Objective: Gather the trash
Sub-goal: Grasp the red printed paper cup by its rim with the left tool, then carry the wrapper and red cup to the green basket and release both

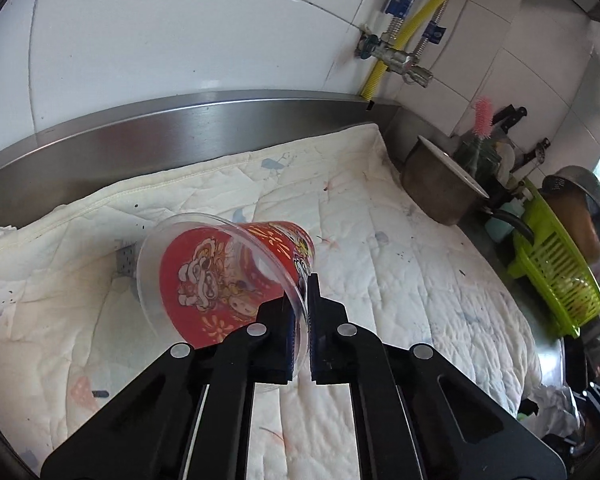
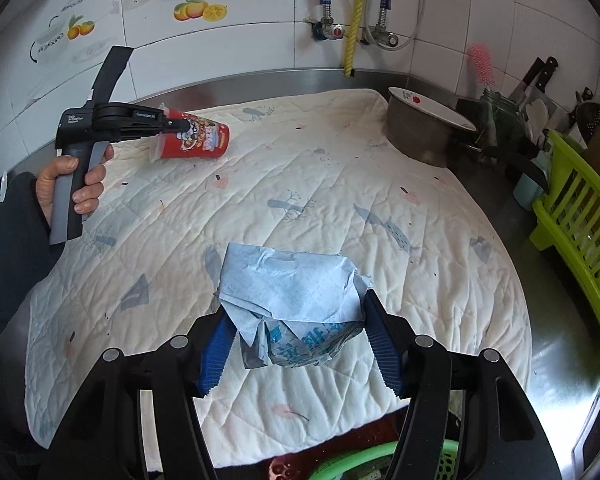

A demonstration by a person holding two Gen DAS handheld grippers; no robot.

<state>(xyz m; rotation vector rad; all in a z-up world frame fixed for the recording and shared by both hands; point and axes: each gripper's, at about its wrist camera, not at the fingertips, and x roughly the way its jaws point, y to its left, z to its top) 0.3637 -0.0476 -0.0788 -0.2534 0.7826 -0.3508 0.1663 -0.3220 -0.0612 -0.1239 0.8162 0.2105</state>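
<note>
Cup pinched at the back left, wrapper bracketed at the front, both over the quilted counter cover.

The left gripper (image 1: 301, 322) has its 2 fingers nearly closed on the rim of the clear plastic cup with a red cartoon sleeve (image 1: 224, 280), held tilted on its side toward 10 o'clock above the white quilted cloth (image 1: 400, 280) on the steel counter (image 1: 100, 160). The right gripper (image 2: 296, 340) stands wide, its blue-padded fingers (image 2: 216, 354) either side of the crumpled pale-blue plastic wrapper (image 2: 290, 292) at 6 o'clock on the cloth; whether they press it I cannot tell. A metal pot (image 2: 424, 128) sits at 2 o'clock, a lime-green dish rack (image 2: 572, 216) at 3 o'clock.
</note>
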